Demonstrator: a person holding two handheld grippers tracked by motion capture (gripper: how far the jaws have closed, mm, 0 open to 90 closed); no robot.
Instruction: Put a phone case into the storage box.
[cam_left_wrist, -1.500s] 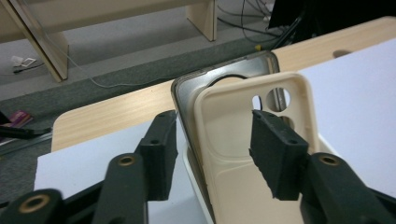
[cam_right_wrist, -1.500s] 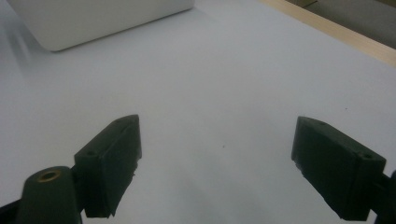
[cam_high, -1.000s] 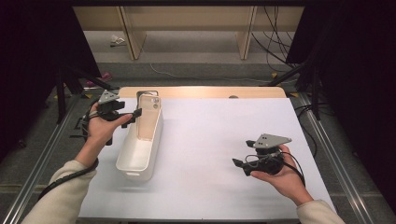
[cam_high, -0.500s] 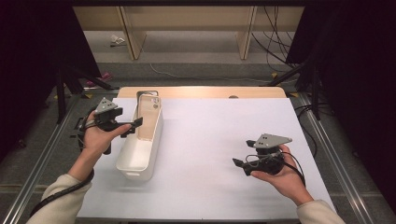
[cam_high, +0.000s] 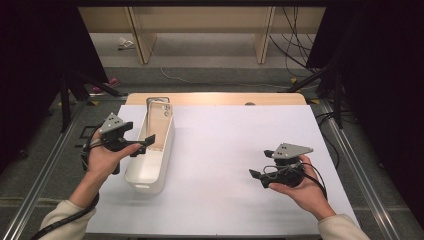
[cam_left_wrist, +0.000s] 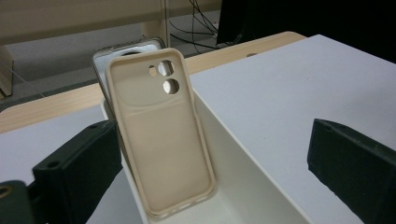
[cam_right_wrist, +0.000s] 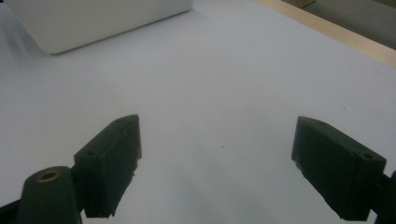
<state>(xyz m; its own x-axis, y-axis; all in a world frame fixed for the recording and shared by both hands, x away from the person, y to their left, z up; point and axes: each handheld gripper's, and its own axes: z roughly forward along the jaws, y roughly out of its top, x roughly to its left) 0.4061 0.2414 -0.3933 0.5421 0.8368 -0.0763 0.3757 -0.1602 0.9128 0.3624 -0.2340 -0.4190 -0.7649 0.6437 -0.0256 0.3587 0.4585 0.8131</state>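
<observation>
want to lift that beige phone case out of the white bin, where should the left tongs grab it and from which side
Probably the top edge of the beige phone case, near its camera holes. It stands nearly upright, leaning on the far end of the white bin, so that edge rises clear of the rim while the bin walls flank its lower part. Bring the open left tongs down from above, pinching front and back.

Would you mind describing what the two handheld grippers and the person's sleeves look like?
Both the left gripper and the right gripper are black, each topped with a grey three-cornered plate and trailing a black cable. Their jaws are blocky black pads with small screw holes; a brass-coloured fitting shows near one jaw in the right gripper view. The person wears light cream sleeves.
</observation>
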